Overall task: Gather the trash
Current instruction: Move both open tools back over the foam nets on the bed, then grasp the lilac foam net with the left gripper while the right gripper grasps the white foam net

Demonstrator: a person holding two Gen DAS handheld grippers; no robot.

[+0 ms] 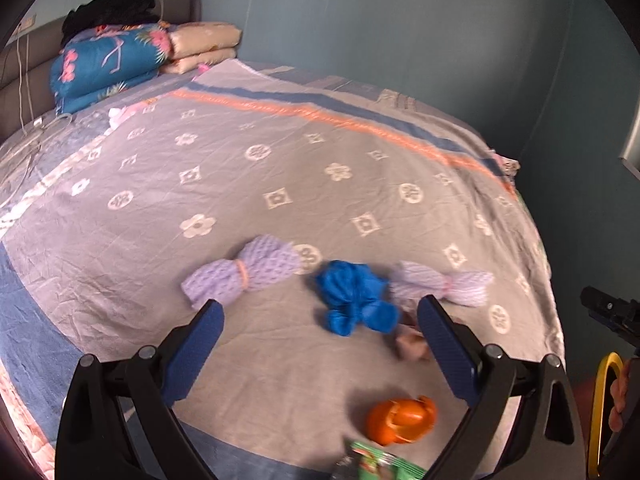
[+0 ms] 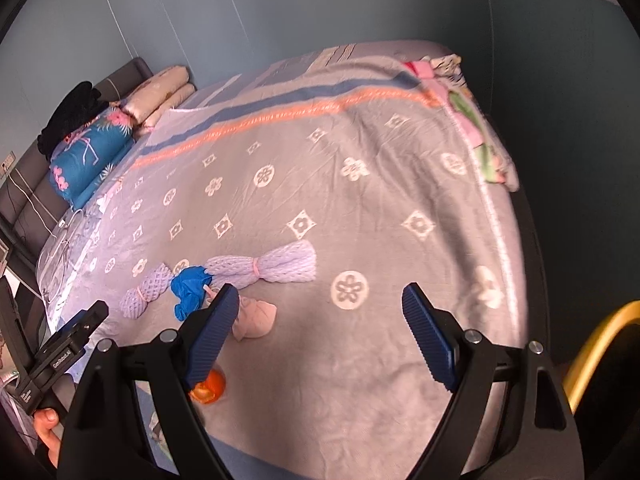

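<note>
Trash lies on the bed's grey patterned sheet [image 1: 280, 152]. Two lilac foam nets [image 1: 240, 274] [image 1: 444, 282] flank a crumpled blue bag [image 1: 354, 300]. A pink crumpled wrapper [image 1: 408, 344] sits beside the bag, and an orange peel [image 1: 402, 420] and a green packet [image 1: 380, 462] lie nearer. My left gripper [image 1: 320, 316] is open and empty above the bag. My right gripper [image 2: 320, 300] is open and empty above the sheet; the nets [image 2: 272, 266] [image 2: 146, 290], bag [image 2: 190, 286], wrapper [image 2: 256, 318] and peel [image 2: 210, 388] lie to its left.
Folded quilts [image 1: 108, 64] and black clothes [image 1: 112, 8] are stacked at the headboard. White cables [image 1: 36, 128] lie at the bed's left edge. A yellow-rimmed container [image 2: 600, 344] stands off the bed's near right corner. The blue wall runs behind the bed.
</note>
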